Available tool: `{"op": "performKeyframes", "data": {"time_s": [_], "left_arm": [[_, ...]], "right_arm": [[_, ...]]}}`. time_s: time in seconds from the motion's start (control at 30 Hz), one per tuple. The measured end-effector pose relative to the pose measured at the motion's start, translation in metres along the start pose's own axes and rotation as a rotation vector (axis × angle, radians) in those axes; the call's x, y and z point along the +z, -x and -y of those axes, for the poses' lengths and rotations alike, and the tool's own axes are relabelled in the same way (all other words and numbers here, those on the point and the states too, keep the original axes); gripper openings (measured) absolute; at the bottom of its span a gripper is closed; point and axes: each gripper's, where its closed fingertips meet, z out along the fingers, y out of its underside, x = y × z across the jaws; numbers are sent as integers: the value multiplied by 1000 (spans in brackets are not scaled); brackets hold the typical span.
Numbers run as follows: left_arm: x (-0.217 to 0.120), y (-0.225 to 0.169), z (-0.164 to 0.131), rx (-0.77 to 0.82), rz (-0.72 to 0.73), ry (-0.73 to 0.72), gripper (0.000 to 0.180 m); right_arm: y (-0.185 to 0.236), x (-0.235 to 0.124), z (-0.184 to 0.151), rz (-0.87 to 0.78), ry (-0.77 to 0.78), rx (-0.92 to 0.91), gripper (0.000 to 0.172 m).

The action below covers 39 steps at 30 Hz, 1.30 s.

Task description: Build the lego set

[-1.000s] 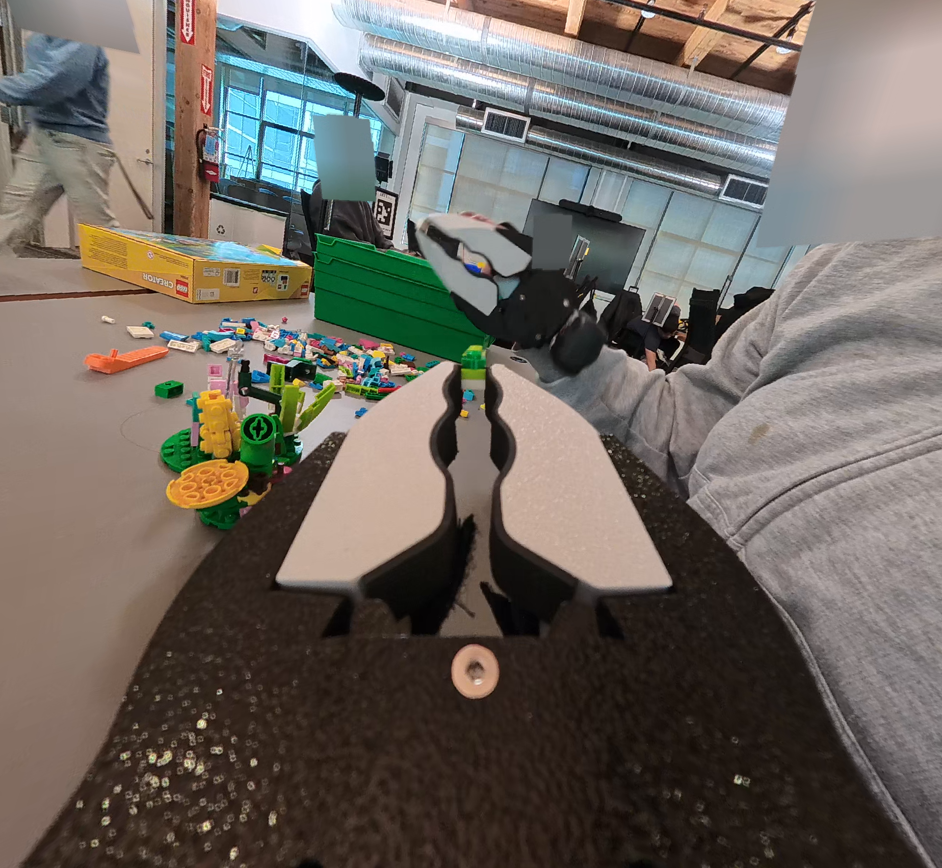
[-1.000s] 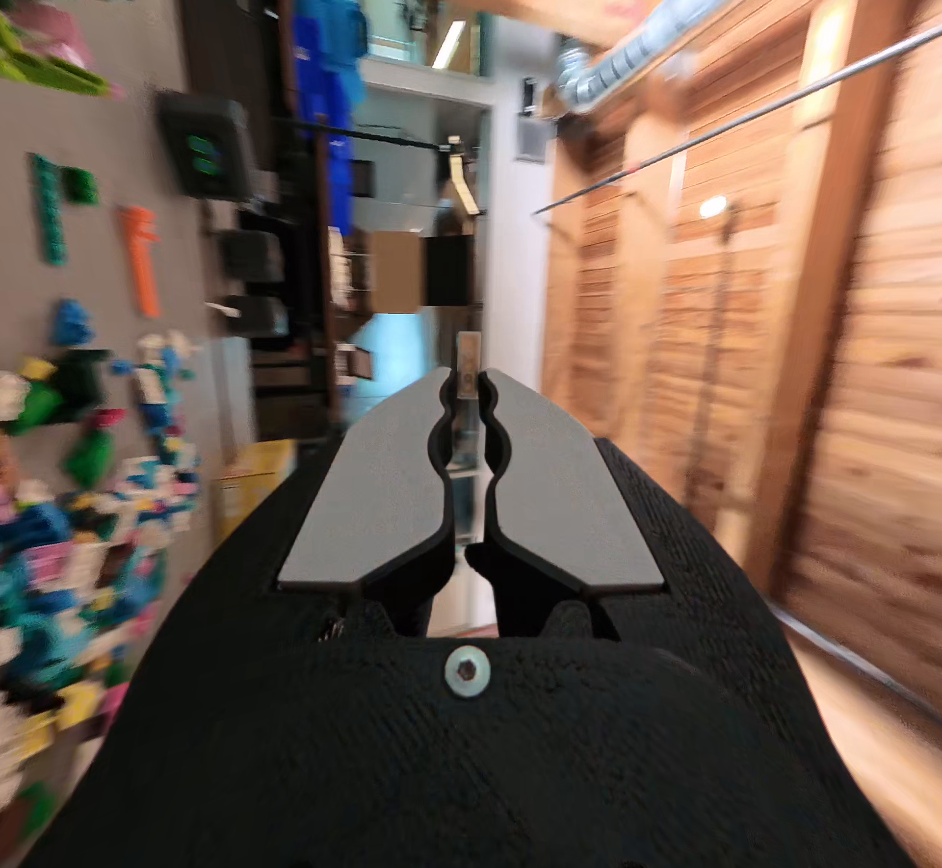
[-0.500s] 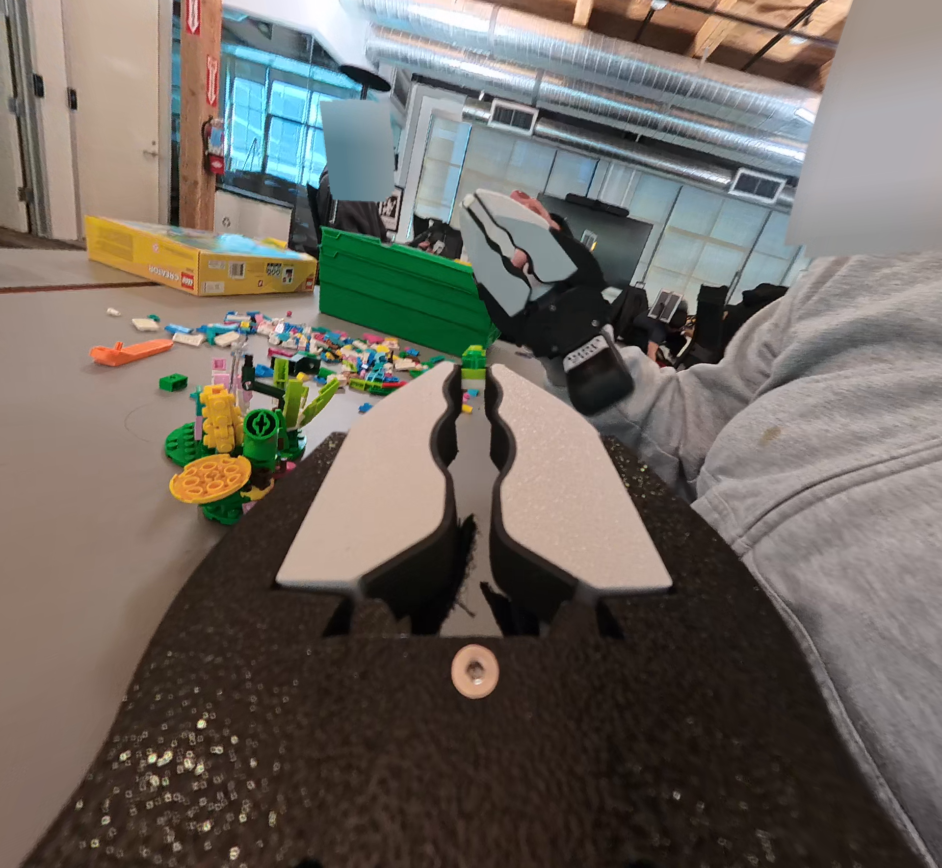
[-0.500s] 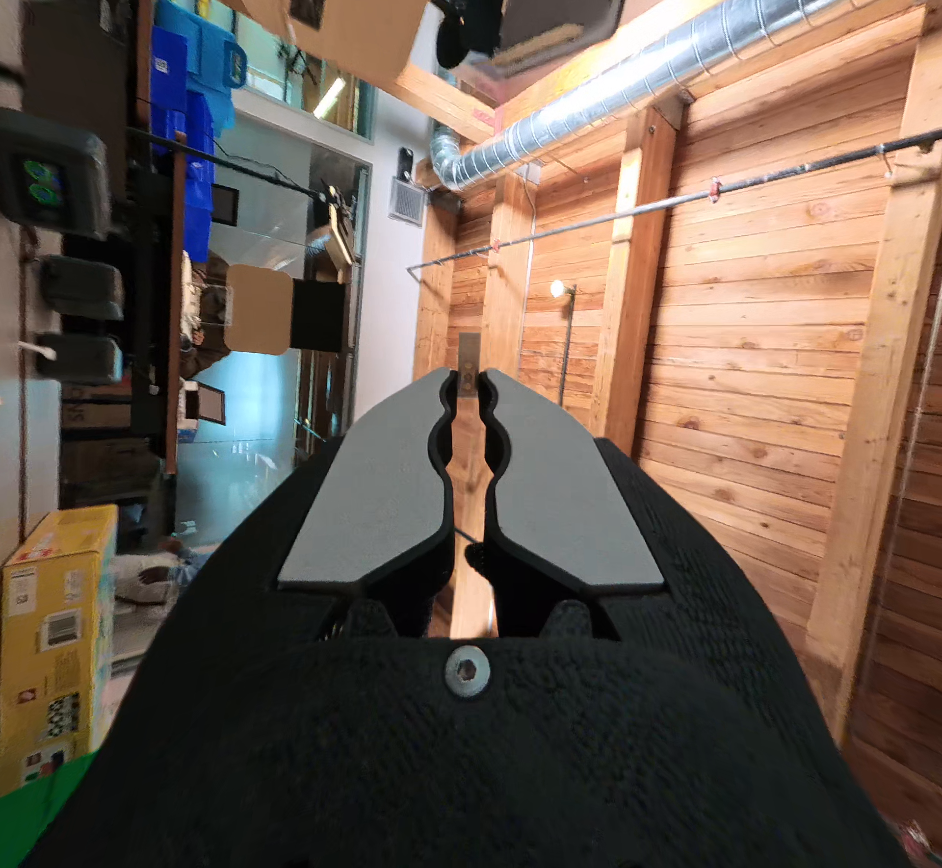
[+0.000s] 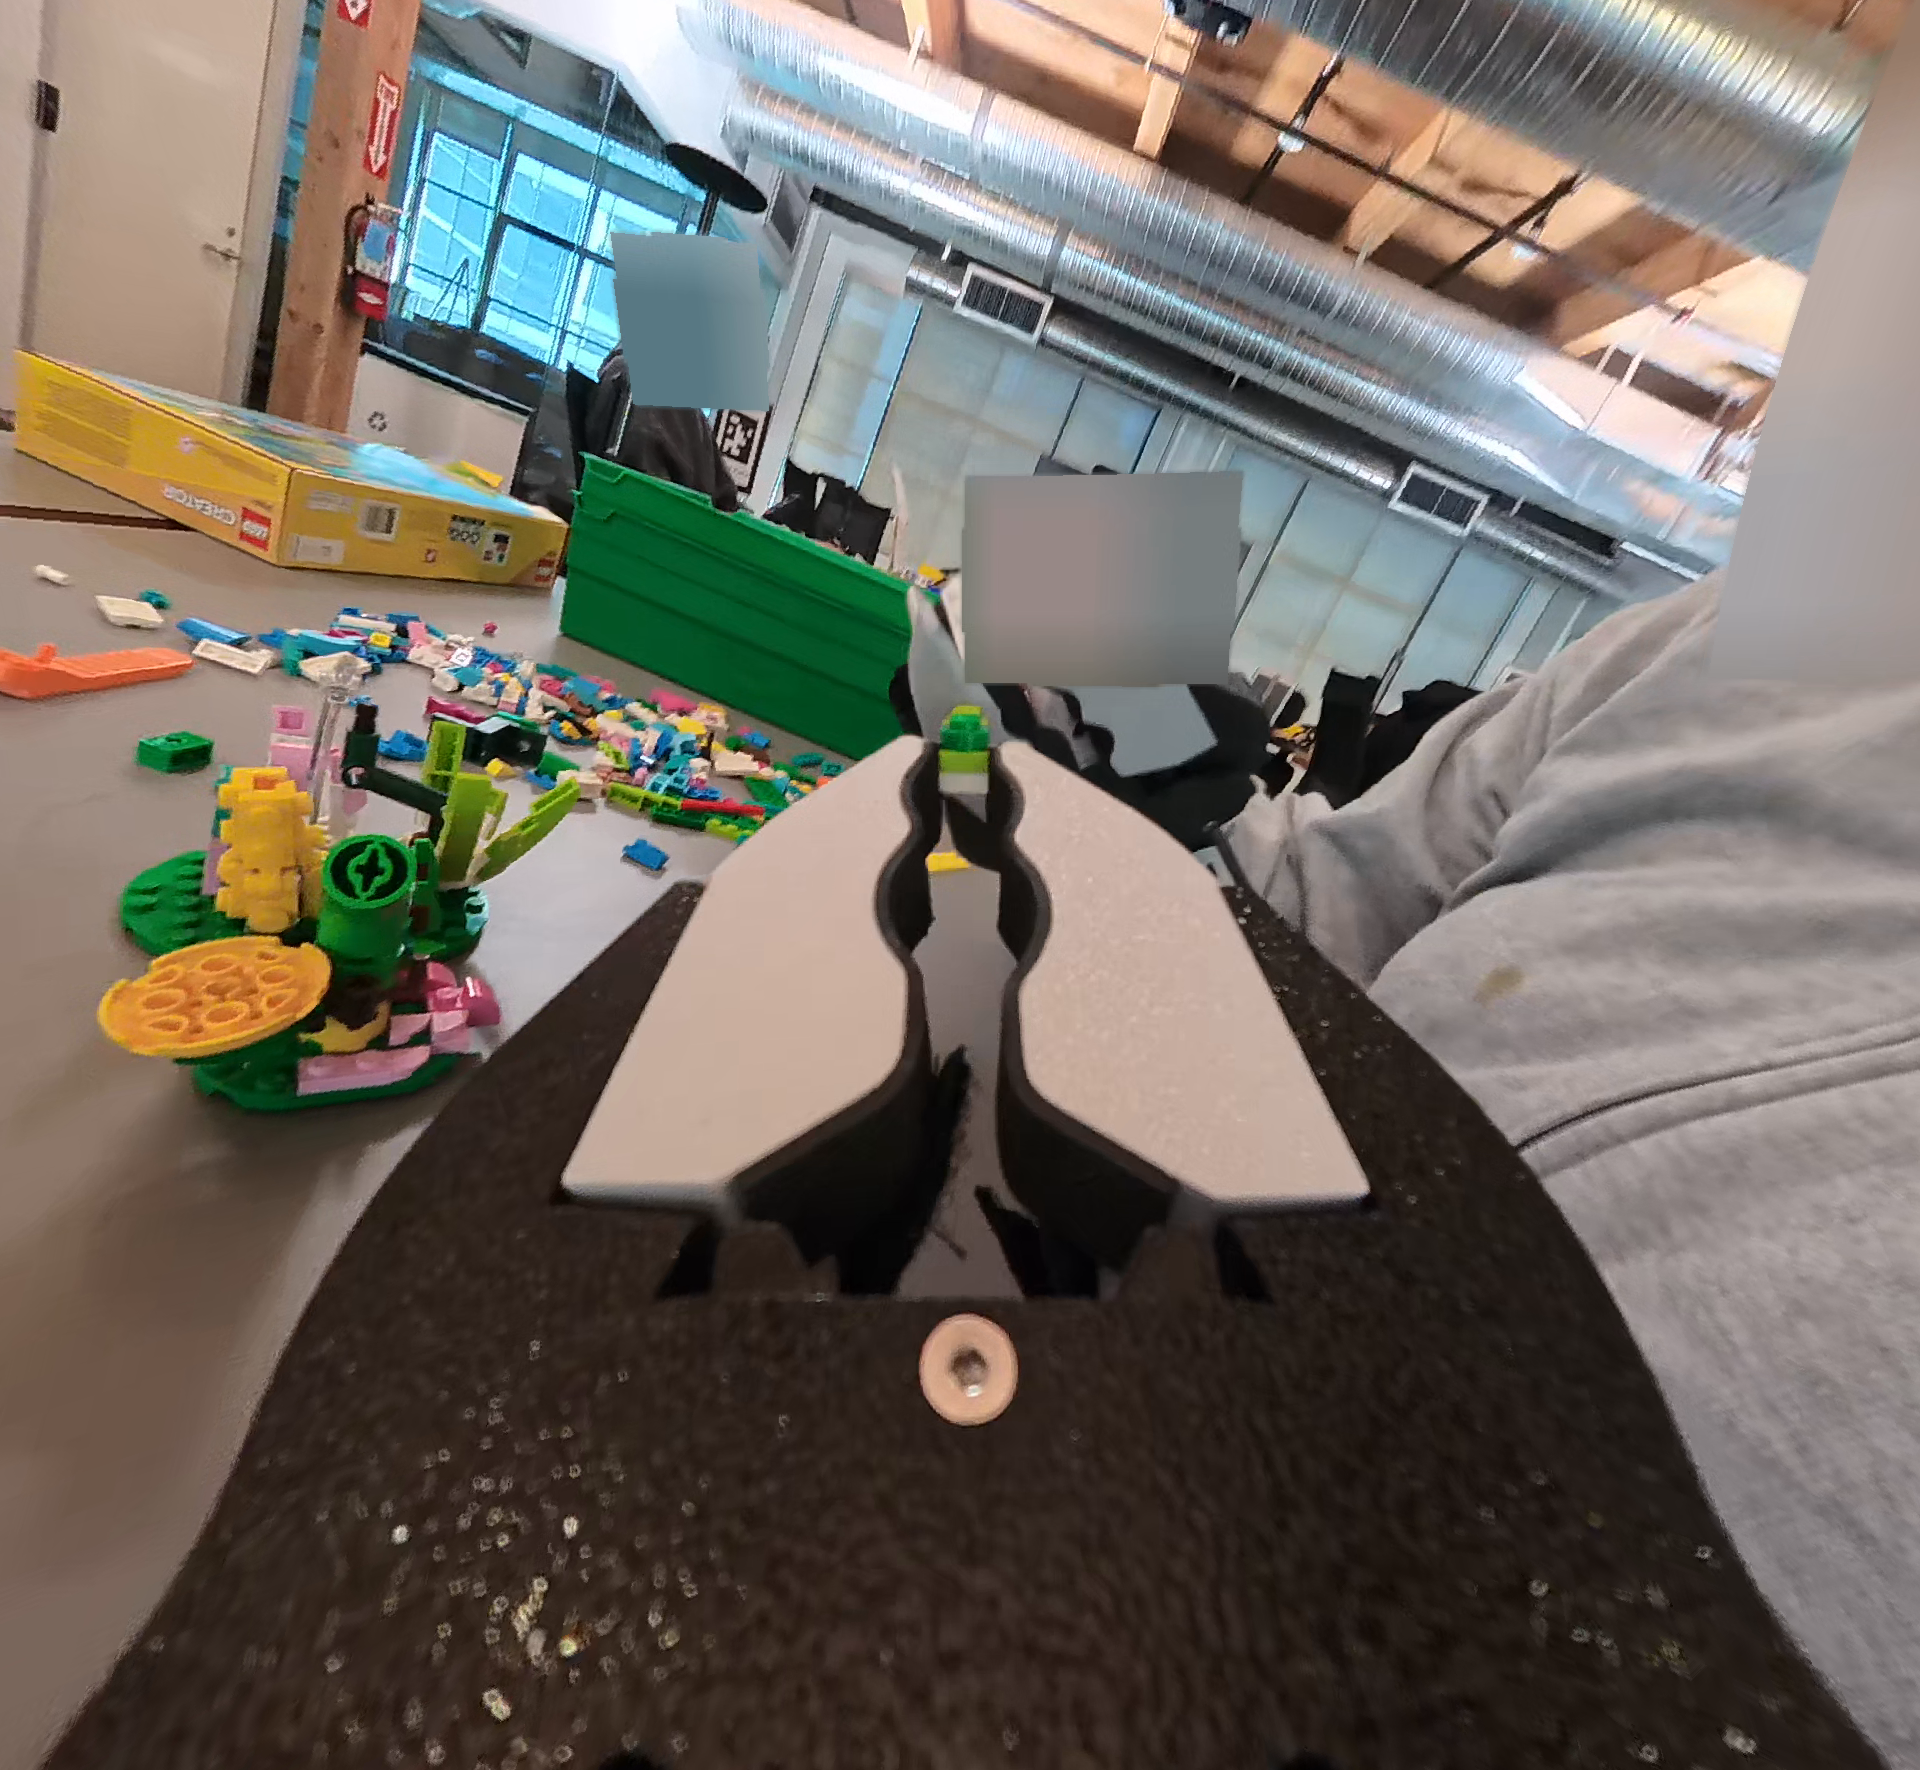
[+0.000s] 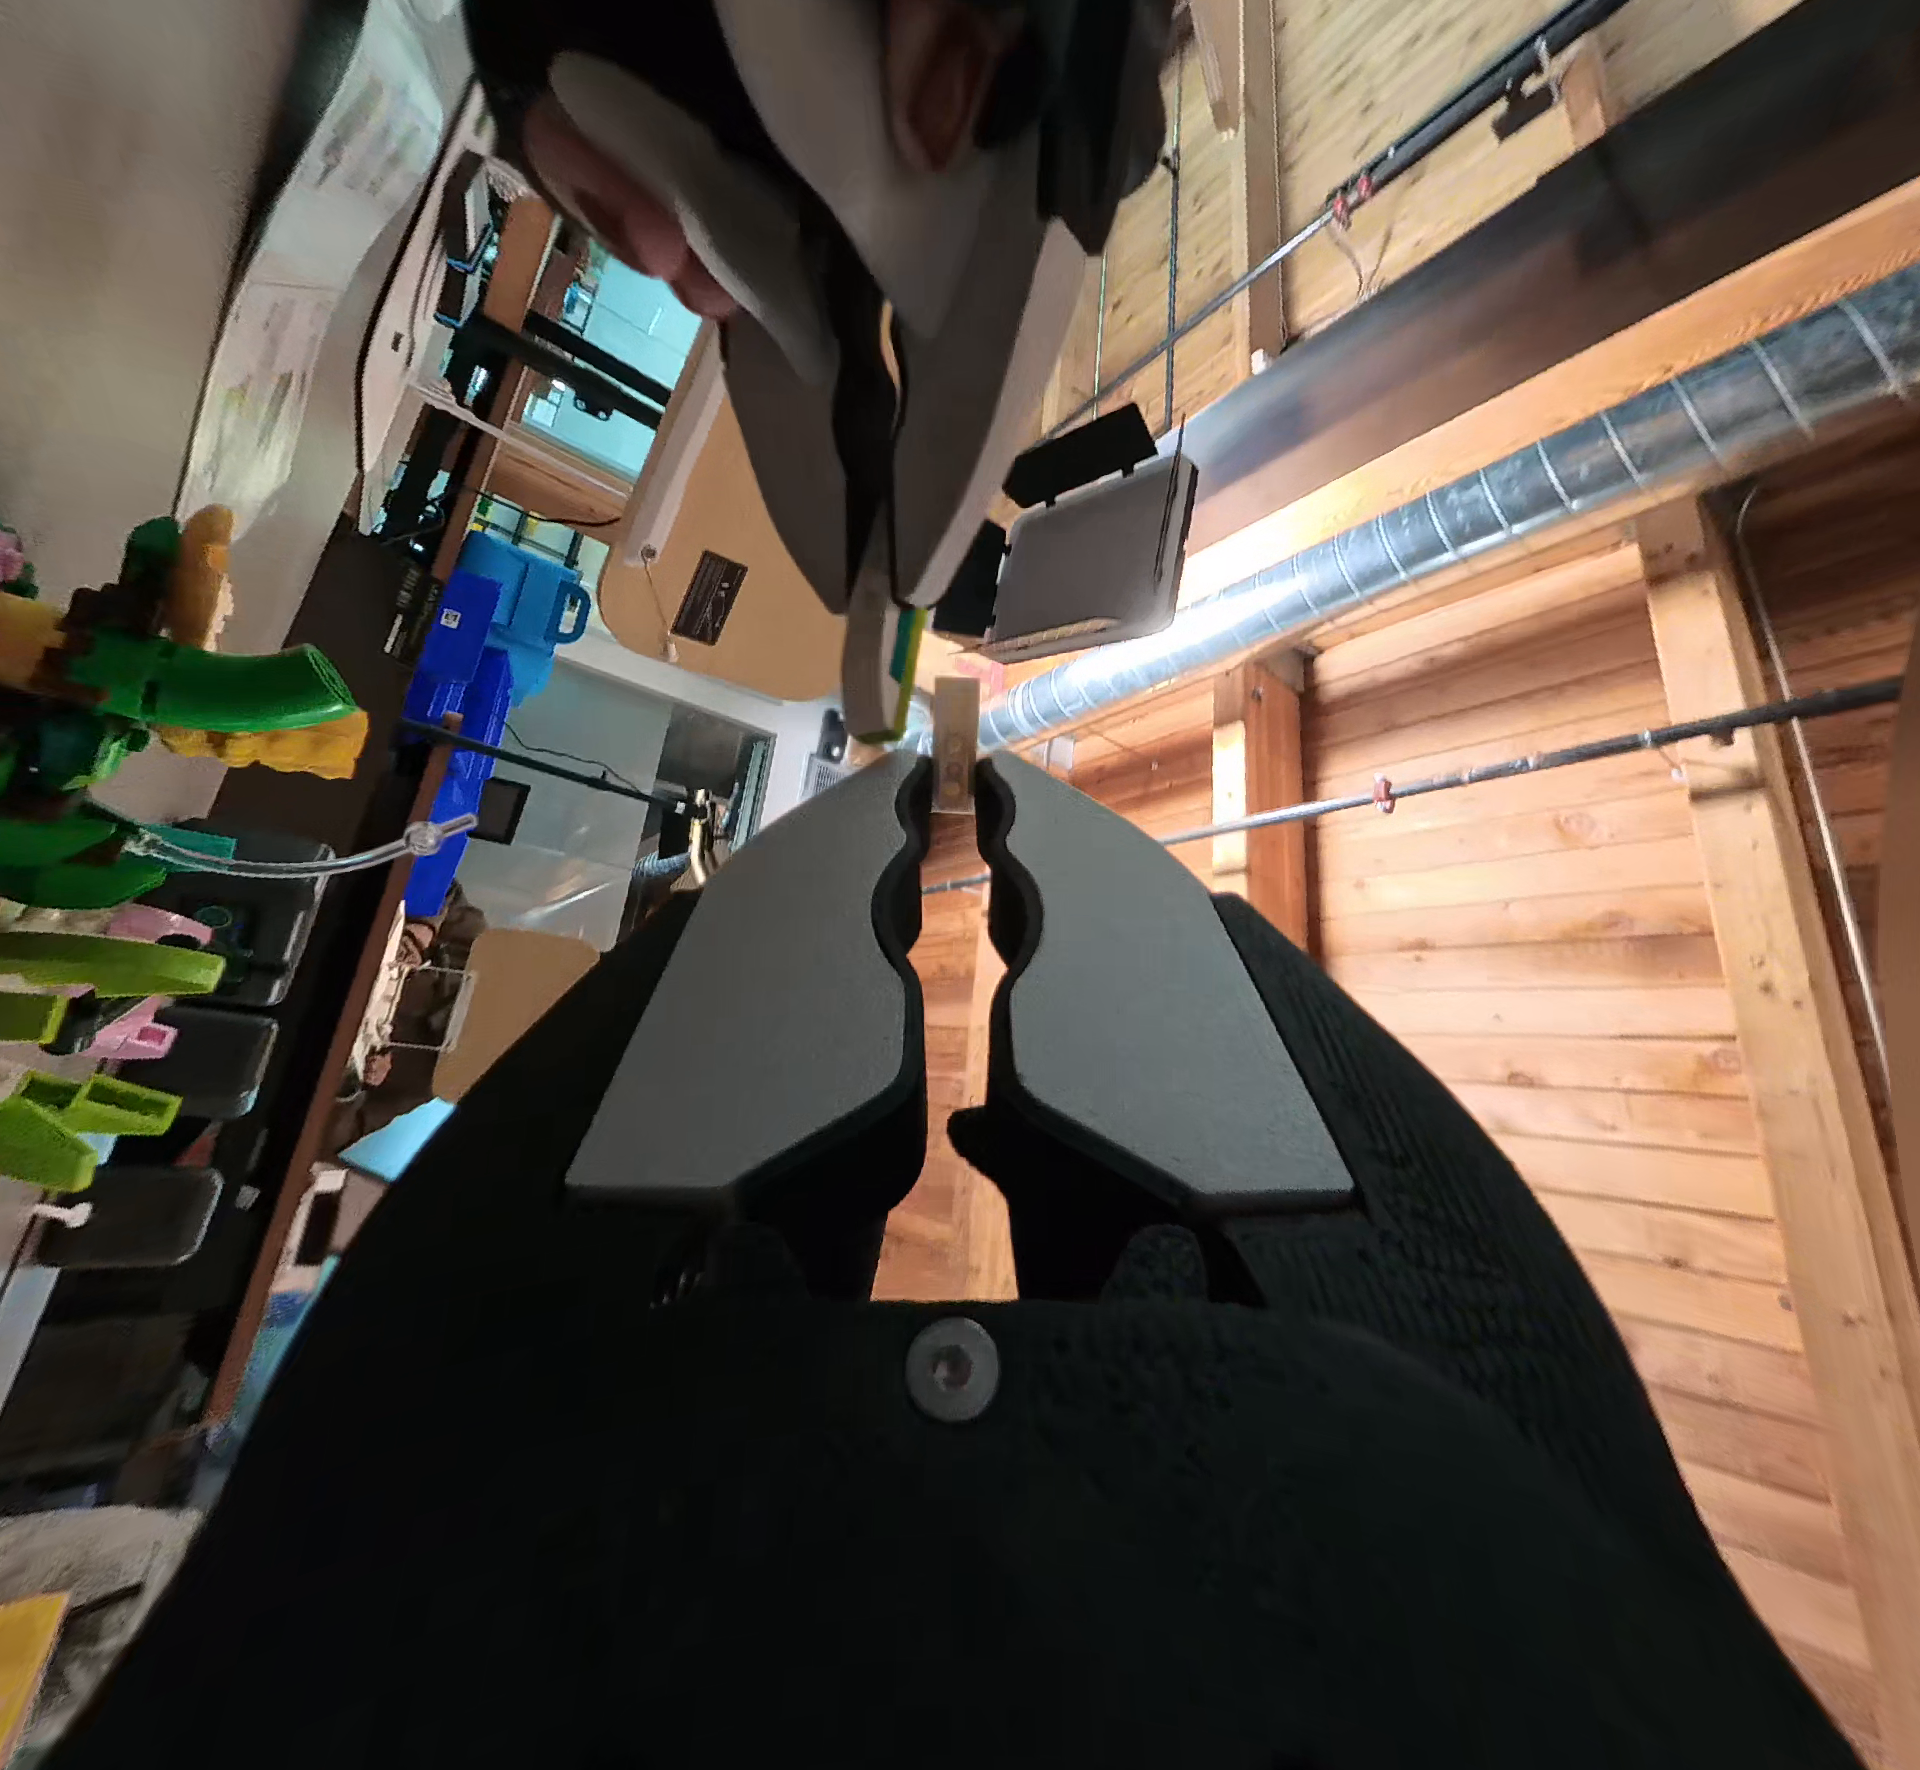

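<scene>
Green-and-white brick stack (image 5: 964,752), tan plate (image 6: 953,746) — grey table (image 5: 94,1138), yellow box (image 5: 260,484), green bin (image 5: 717,624), orange tool (image 5: 88,671)

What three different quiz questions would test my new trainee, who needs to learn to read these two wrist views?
1. True or false: the left hand-held gripper is shut on a small green brick stack.
2. Multiple choice: the right hand-held gripper grips A) an orange tool, B) a thin pale flat piece, C) a yellow disc.
3. Fill in: behind the loose bricks on the grey table stands a ____ bin.

Key: 1 true; 2 B; 3 green.
</scene>
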Motion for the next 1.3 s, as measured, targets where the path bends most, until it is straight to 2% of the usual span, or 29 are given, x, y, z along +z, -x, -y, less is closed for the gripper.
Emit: {"op": "performKeyframes", "data": {"time_s": [0.33, 0.53, 0.63, 0.77, 0.93, 1.03, 1.1, 1.13, 1.2, 1.23, 1.3], "left_arm": [[-1, -3, 6, -57, -40, -46, 8], [-8, 8, 7, 4, 36, -19, 8], [-15, 19, 8, 81, 112, 12, 8], [-15, 22, 5, 109, 135, 33, 8], [-13, 20, 1, 138, 137, 57, 8], [-14, 20, 2, 137, 135, 53, 8], [-14, 20, 2, 136, 133, 48, 8], [-14, 20, 2, 136, 132, 48, 8], [-14, 19, 3, 138, 131, 44, 8], [-14, 19, 3, 140, 131, 41, 8], [-14, 19, 3, 146, 129, 40, 8]], "right_arm": [[4, -8, 12, 17, -103, -110, 6], [25, -16, 10, 112, -140, -127, 6], [56, -31, 19, 246, -250, -190, 6], [94, -61, 40, 451, -482, -291, 6], [113, -83, 57, 568, -707, -396, 6], [110, -89, 70, 562, -801, -409, 0], [106, -90, 73, 572, -823, -377, 1], [106, -90, 71, 595, -810, -352, 7], [107, -89, 58, 698, -725, -260, 18], [106, -88, 50, 764, -652, -143, 17], [107, -82, 32, 930, -406, 249, 12]]}}
